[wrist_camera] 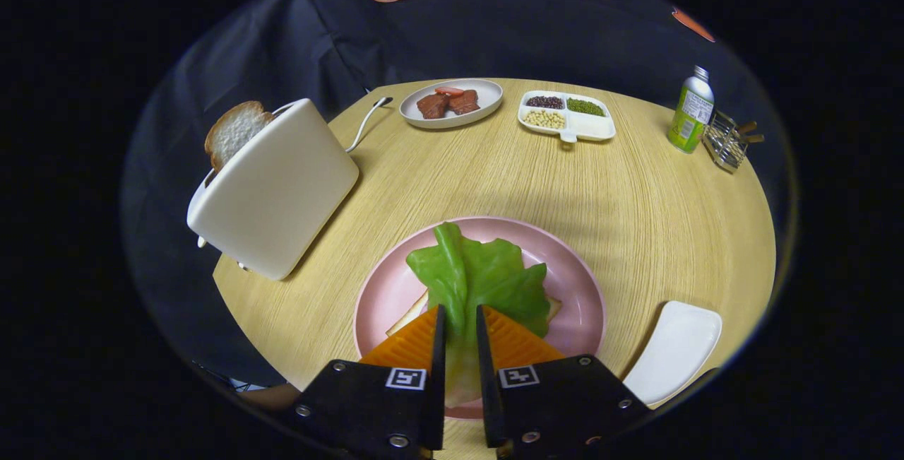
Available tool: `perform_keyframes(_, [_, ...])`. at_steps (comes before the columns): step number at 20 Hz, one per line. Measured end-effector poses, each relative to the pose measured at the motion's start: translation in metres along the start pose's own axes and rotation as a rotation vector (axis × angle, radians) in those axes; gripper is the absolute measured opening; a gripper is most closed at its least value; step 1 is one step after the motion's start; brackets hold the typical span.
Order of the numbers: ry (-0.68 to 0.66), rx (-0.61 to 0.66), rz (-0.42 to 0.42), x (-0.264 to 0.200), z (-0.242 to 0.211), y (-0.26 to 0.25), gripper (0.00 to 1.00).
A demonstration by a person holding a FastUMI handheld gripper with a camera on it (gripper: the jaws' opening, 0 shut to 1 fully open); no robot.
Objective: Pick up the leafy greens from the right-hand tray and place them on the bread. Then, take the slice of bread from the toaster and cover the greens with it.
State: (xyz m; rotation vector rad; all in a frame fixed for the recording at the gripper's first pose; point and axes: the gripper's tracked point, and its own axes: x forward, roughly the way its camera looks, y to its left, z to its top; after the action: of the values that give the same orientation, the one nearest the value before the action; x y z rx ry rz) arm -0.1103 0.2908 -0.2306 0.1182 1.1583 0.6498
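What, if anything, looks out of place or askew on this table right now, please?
Nothing is spilled or damaged. The leafy greens stand up over the bread on the pink plate because the gripper is shut on them. The bread slice sits in the toaster.

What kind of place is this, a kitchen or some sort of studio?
Likely a staged booth set up as a breakfast table, not a real kitchen: a round wooden table against black cloth, a toaster holding a bread slice, and the hand-held gripper shut on leafy greens over a pink plate.
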Motion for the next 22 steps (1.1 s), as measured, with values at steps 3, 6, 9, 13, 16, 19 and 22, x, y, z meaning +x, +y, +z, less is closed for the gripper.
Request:
perform_keyframes(3, [-0.013, -0.01, -0.006, -0.003, 0.006, 0.001, 0.35])
perform_keyframes(6, [-0.023, -0.018, -0.009, -0.007, 0.013, 0.006, 0.43])
perform_keyframes(9, [-0.037, -0.002, 0.02, -0.012, 0.028, 0.017, 0.5])
perform_keyframes(13, [-0.053, 0.008, 0.051, -0.02, 0.049, 0.034, 0.64])
perform_keyframes(16, [-0.052, 0.037, 0.08, -0.027, 0.066, 0.047, 0.73])
perform_keyframes(19, [-0.094, 0.02, 0.056, -0.037, 0.096, 0.054, 0.8])
perform_keyframes(22, [-0.115, 0.011, 0.077, -0.049, 0.121, 0.078, 0.82])
